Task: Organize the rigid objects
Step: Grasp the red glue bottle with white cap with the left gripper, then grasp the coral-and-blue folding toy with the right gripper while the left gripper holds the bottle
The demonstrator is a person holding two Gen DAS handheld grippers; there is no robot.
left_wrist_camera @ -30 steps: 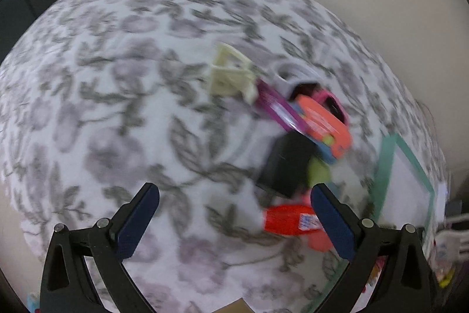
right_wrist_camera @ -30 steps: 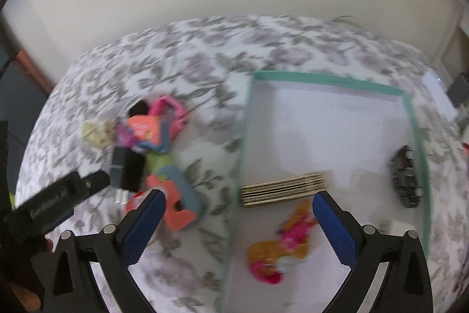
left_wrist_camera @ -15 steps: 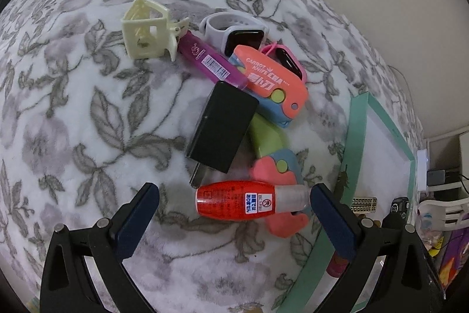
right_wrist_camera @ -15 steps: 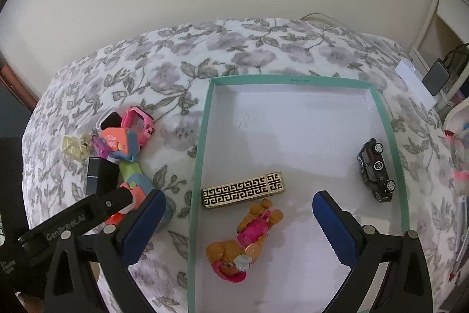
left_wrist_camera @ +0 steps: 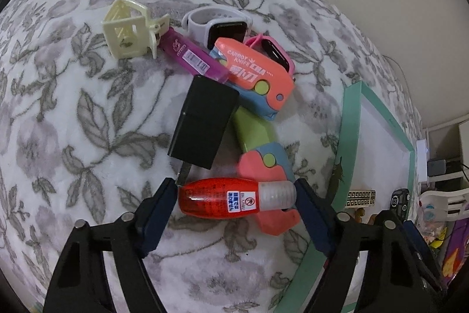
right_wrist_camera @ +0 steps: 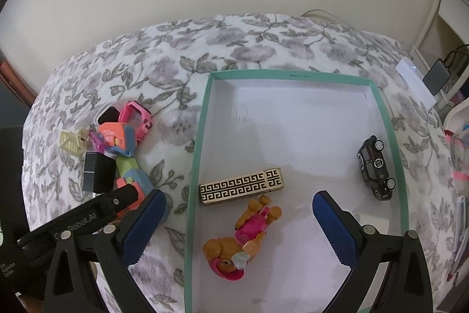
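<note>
A red bottle with a clear cap (left_wrist_camera: 222, 201) lies crosswise between the fingers of my left gripper (left_wrist_camera: 233, 187). Its jaws are closing, and the pads stand right at the bottle's two ends without visibly pressing. Just behind it lie a black charger (left_wrist_camera: 205, 122), a pink, blue and green toy (left_wrist_camera: 263, 160), an orange carrot knife (left_wrist_camera: 255, 72), a purple tube (left_wrist_camera: 193, 60), a cream clip (left_wrist_camera: 126, 31) and two watches. My right gripper (right_wrist_camera: 238, 195) hangs open and empty over the teal tray (right_wrist_camera: 202, 137), above a dog toy (right_wrist_camera: 243, 236).
The tray also holds a black-and-gold patterned box (right_wrist_camera: 241, 187) and a black toy car (right_wrist_camera: 375, 166). Everything rests on a floral blanket (left_wrist_camera: 73, 107). A white wall runs behind it. Shelves, a charger and cables crowd the right edge (right_wrist_camera: 436, 75).
My left gripper came down onto the pile until the red bottle lay between its fingers, and its jaws have narrowed around it. The right gripper has stayed open over the tray.
</note>
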